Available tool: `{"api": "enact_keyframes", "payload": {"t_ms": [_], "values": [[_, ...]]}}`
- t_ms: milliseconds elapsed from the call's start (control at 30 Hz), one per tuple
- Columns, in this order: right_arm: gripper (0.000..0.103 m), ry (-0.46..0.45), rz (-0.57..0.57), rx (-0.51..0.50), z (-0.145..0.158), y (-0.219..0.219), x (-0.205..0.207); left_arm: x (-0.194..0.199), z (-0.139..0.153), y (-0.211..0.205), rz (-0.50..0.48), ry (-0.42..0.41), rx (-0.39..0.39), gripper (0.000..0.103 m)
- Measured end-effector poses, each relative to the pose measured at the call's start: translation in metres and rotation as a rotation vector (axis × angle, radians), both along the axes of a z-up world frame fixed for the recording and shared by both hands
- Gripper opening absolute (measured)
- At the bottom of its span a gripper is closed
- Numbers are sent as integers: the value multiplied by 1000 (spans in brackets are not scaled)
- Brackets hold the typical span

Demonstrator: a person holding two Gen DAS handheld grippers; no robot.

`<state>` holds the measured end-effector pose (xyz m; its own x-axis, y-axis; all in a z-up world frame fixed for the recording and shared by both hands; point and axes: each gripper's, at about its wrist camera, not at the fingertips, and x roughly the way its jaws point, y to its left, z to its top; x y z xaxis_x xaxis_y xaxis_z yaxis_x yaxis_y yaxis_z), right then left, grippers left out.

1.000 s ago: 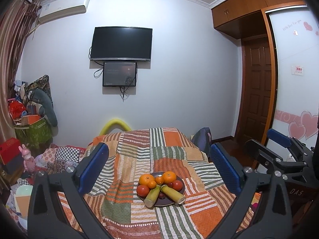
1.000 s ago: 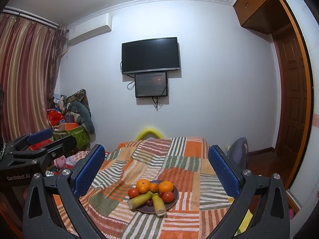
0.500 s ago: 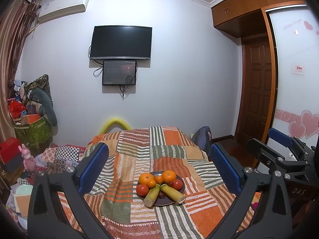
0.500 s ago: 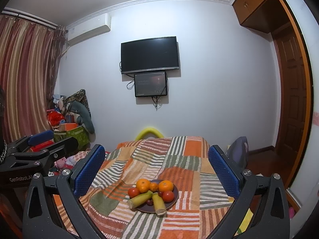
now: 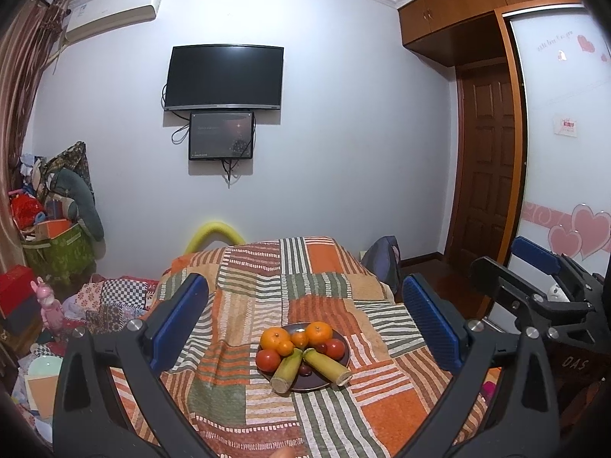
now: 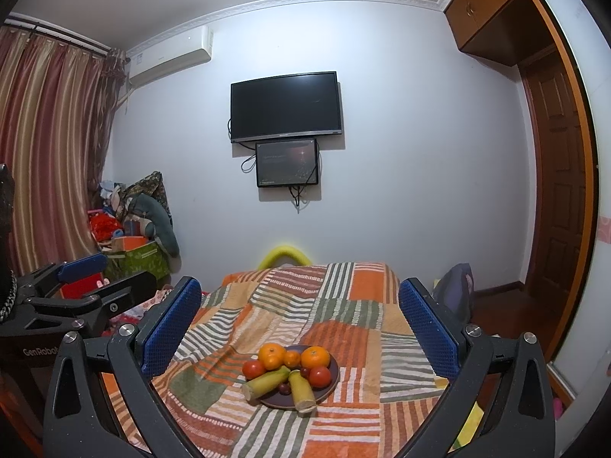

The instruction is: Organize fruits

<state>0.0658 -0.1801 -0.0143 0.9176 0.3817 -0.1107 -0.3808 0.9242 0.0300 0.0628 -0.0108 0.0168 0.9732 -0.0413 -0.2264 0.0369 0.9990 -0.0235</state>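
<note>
Left tool point(image 5: 303, 320) spread, empty; right tool point(image 6: 299, 318) spread, empty. Plate point(image 5: 343, 358) of fruit near bed point(image 5: 244, 397) middle.

A plate point(image 5: 341, 360) sits on the blanket point(image 5: 317, 294) in the middle of the bed. On the plate, three oranges point(image 5: 274, 337) are at the back. One tomato point(image 5: 268, 359) is on the left and one on the right. Two sugarcane pieces point(image 5: 287, 370) lie in front — their near ends spread apart. Behind the bed, a TV point(image 5: 225, 76) hangs on the wall, with a small screen point(image 5: 221, 135) just under it. A door point(image 5: 487, 160) stands to the right.
</note>
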Motion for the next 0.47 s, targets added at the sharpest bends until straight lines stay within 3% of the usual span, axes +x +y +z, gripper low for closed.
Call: {"api": "enact_keyframes", "payload": {"t_ms": [467], "values": [[103,7,-5,3,-1,0,1,1,0,0,-5,-6,-9,103]]}}
